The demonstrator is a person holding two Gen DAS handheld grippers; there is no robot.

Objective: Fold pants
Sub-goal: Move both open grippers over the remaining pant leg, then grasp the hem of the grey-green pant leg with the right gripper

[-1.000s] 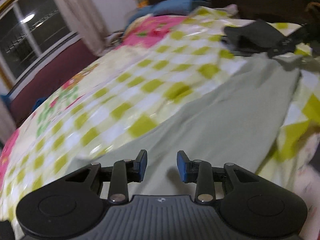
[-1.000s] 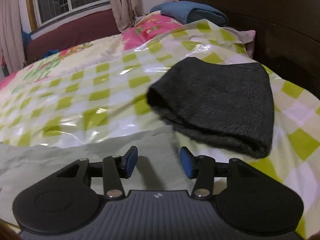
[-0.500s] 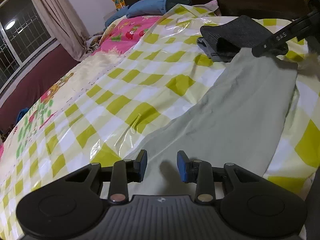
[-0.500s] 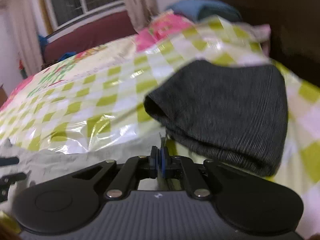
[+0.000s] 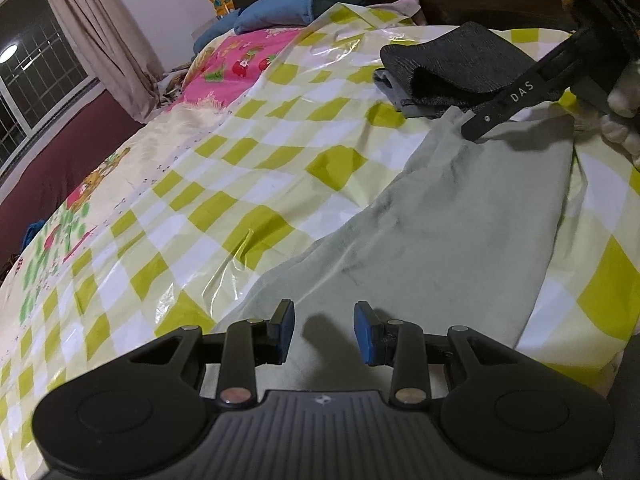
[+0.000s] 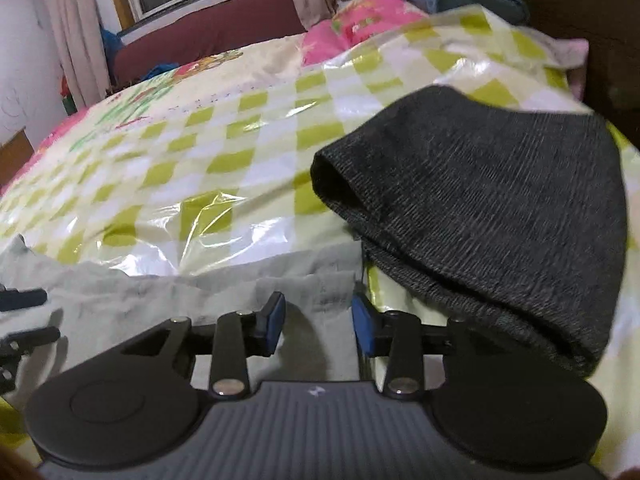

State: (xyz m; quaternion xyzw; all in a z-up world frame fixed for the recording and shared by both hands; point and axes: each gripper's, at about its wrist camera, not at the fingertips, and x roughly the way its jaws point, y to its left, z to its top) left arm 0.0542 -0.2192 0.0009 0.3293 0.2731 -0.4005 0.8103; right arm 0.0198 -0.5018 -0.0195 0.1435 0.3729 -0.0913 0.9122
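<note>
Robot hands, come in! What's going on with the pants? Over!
Left gripper open, right gripper open, both over the pale green fabric pants. Pants flat on the checked bed cover. Folded dark grey knit garment close beside pants' far end.

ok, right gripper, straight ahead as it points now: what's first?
The right gripper is open over the pale green pants. Straight ahead it would likely cross their edge onto the checkered cover; the folded dark garment sits right of that line. Depth is unclear.
</note>
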